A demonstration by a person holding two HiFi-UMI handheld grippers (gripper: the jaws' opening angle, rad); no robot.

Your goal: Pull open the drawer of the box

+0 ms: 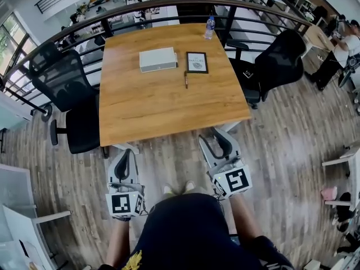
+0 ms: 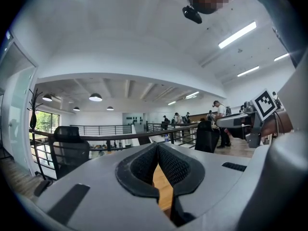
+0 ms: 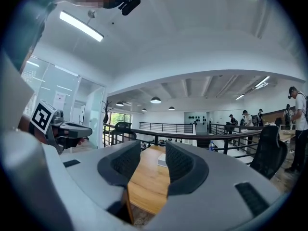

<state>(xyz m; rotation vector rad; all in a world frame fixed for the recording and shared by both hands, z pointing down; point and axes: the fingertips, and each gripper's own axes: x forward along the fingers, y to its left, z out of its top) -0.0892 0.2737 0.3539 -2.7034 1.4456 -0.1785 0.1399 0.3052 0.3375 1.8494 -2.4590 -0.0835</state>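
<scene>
Tabletop (image 1: pixel 163 103) w/ box (image 1: pixel 158 59) well beyond right hand-held gripper (image 1: pixel 215 140).

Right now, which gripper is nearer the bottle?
Right. The right gripper is below the table, almost in line with the bottle at its far edge; the left gripper is further left.

Wood-plank floor (image 1: pixel 292 145) all round, and in the middle a square wooden worktop (image 1: pixel 157 106). Black mesh chair (image 1: pixel 64 86) at its left side, a second black chair (image 1: pixel 278 61) at its right. A curved black railing (image 1: pixel 169 5) sweeps just behind the far edge. Windows (image 1: pixel 10 35) far left. Overhead, round pendant lamps (image 2: pixel 95 97) and long strip lights (image 2: pixel 239 34) glow on a white ceiling.
</scene>
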